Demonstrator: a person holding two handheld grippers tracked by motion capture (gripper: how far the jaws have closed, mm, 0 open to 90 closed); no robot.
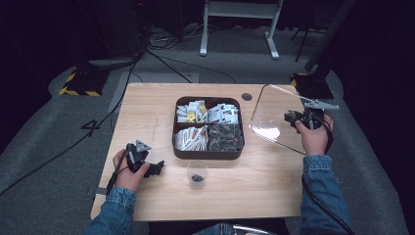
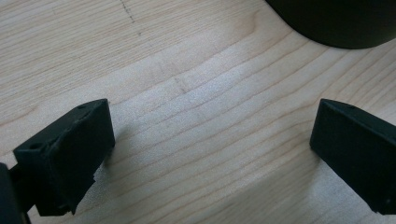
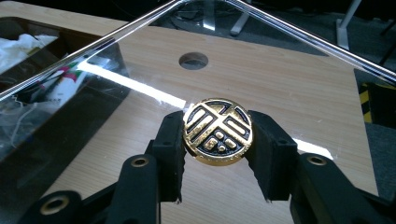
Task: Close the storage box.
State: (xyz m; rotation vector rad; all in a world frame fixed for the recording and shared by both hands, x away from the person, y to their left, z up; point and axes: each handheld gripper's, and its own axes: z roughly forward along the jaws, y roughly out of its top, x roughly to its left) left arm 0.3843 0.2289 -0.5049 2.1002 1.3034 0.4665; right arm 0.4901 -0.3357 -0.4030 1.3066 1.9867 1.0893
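A clear lid [image 1: 274, 115] is being held tilted above the pale wooden table [image 1: 254, 181] by its gold knob [image 3: 217, 131], clenched in the right gripper [image 3: 217, 140]. The left gripper [image 2: 210, 144] is being rested released on the tabletop, and grey carpet [image 1: 49, 147] and a dark room are being seen around.

Room's pretty dark all around, light lands mostly on the table [image 1: 147, 105] from above. High view is soft and a bit grainy. The clear lid [image 3: 154, 88] throws a bright white glare streak in the right gripper view. Left gripper view is sharp on the wood grain, with the near black jaws slightly blurry.
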